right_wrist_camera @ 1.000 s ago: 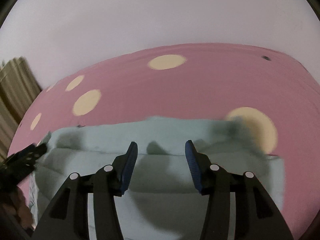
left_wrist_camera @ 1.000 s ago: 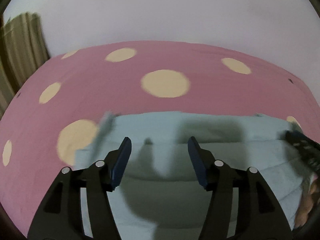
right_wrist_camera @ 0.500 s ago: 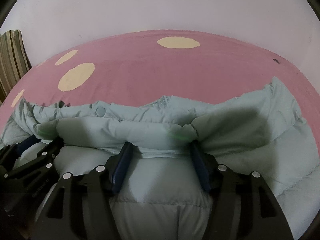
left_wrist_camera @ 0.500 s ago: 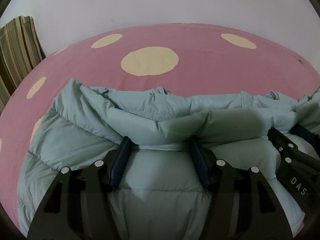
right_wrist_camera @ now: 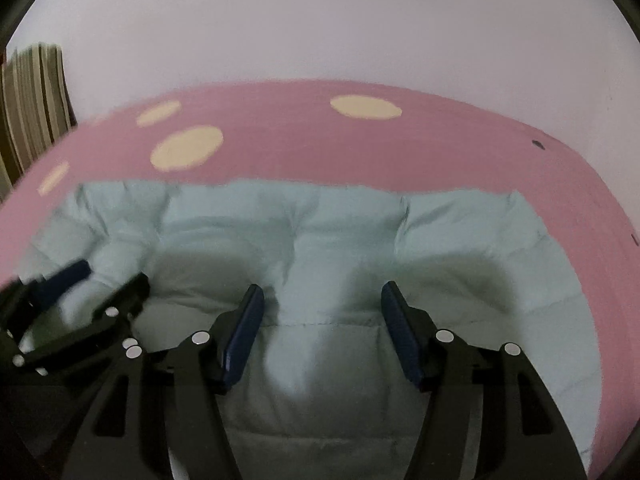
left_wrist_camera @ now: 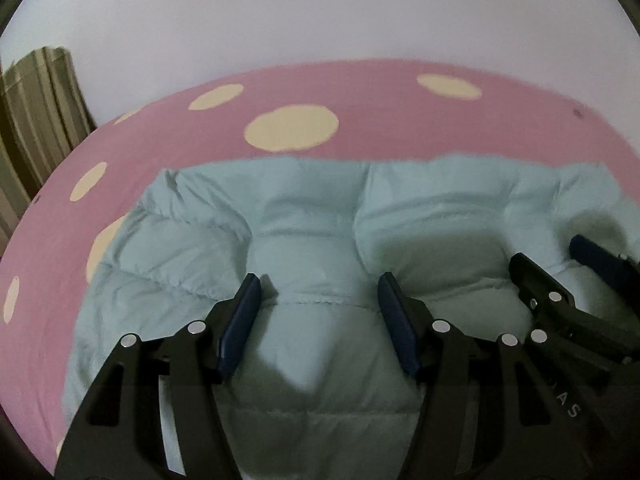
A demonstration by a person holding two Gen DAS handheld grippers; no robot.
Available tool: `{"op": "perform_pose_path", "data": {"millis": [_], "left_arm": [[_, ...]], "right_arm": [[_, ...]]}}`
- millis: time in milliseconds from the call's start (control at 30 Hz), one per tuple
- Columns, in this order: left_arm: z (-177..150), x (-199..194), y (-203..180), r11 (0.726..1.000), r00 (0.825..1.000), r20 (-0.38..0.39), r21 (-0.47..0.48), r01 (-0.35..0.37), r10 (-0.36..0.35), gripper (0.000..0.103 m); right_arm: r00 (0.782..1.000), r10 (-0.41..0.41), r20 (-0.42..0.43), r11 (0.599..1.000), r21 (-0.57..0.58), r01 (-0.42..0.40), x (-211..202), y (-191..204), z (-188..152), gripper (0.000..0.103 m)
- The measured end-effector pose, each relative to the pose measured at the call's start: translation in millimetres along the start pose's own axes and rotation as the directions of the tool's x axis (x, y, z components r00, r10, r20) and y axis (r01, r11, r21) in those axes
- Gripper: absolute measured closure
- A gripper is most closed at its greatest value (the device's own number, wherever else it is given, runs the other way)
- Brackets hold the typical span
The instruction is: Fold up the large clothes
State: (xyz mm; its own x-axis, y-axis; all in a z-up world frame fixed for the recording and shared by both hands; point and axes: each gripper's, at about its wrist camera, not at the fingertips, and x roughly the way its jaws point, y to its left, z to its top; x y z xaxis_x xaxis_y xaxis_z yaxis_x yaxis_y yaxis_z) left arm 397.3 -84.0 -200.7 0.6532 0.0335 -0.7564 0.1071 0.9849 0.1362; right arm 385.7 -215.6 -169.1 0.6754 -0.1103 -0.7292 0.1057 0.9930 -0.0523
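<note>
Fold just laid on puffer jacket (left_wrist_camera: 312, 216). Left gripper (left_wrist_camera: 320, 300) wide, empty; right gripper (right_wrist_camera: 322, 308) jaws just been opening, nothing pinched. Next: lift clear, regrip jacket's near edge.

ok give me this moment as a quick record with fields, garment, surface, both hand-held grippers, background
garment: pale green quilted puffer jacket, lying spread on the bedsheet
surface: pink bedsheet with cream polka dots
left hand-held gripper: jaws apart over the jacket, nothing pinched
right hand-held gripper: jaws have just been opening, nothing pinched, close beside the left one
background: plain white wall, striped curtain at left
</note>
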Motion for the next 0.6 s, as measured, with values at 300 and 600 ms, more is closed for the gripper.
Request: {"op": "perform_pose_path", "data": {"millis": [300,600], "left_arm": [[5.6,-8.9,10.7,0.999,0.999,0.008,-0.015,0.051,-0.051,0.041],[-7.1,-17.7,79.5,0.985,0.999,-0.028,-0.171,-0.025,0.021,0.041]], "right_arm": [[0.999,0.040,-0.009,0.998,0.044,-0.039,-1.0,-12.7,4.8,0.037],[0.986,-0.169,0.001,0.968,0.189,0.166,-36.9,-103.6,-12.0,0.037]]}}
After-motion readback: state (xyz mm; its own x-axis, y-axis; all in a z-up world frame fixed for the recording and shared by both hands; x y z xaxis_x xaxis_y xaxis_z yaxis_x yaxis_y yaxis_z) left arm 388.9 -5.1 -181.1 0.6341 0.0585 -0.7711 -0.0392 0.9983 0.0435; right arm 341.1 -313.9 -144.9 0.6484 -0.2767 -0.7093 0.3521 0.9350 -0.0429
